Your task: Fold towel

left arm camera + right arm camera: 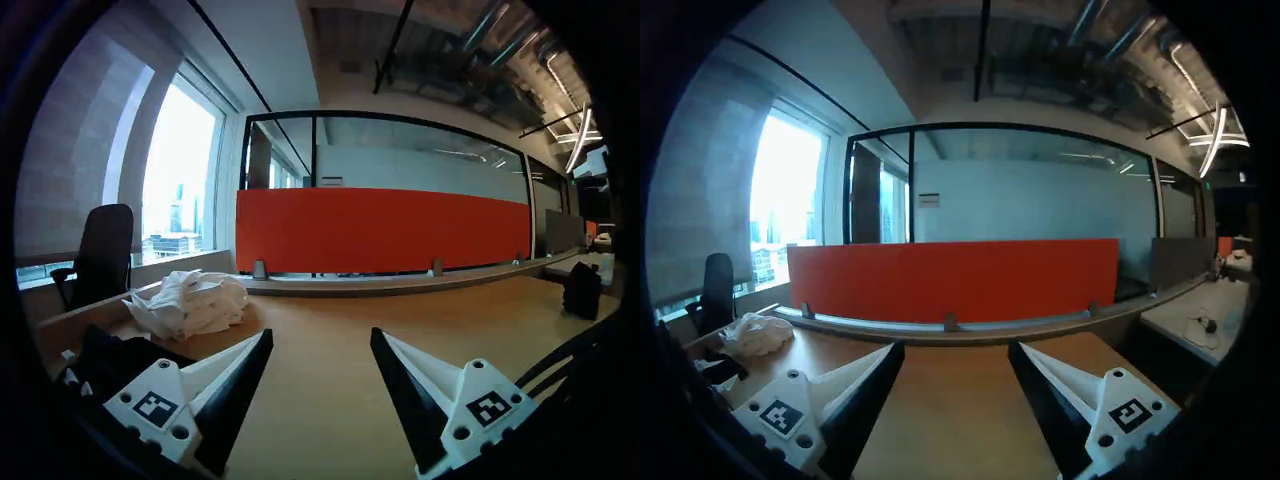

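Towel (pixel 192 302) lies in a crumpled heap on the desk (pixel 336 400), before the divider's (pixel 384 228) left end. Left gripper (pixel 320 332) and right gripper (pixel 956 346) are both spread wide and empty, facing the divider's middle.

Risk: the heap hides its corners, so a pinch may catch several layers and drag the bundle.

The towel (pixel 192 302) is soft white cloth, crumpled and matt. The tabletop (pixel 336 376) looks like light wood, smooth with a faint sheen. The left tool (pixel 321 331) and right tool (pixel 956 346) have matt black plastic fingers (pixel 240 392) on smooth white plastic mounts (pixel 460 392). The orange divider (pixel 384 228) looks matt. The glass wall (pixel 416 152) above it is glossy.
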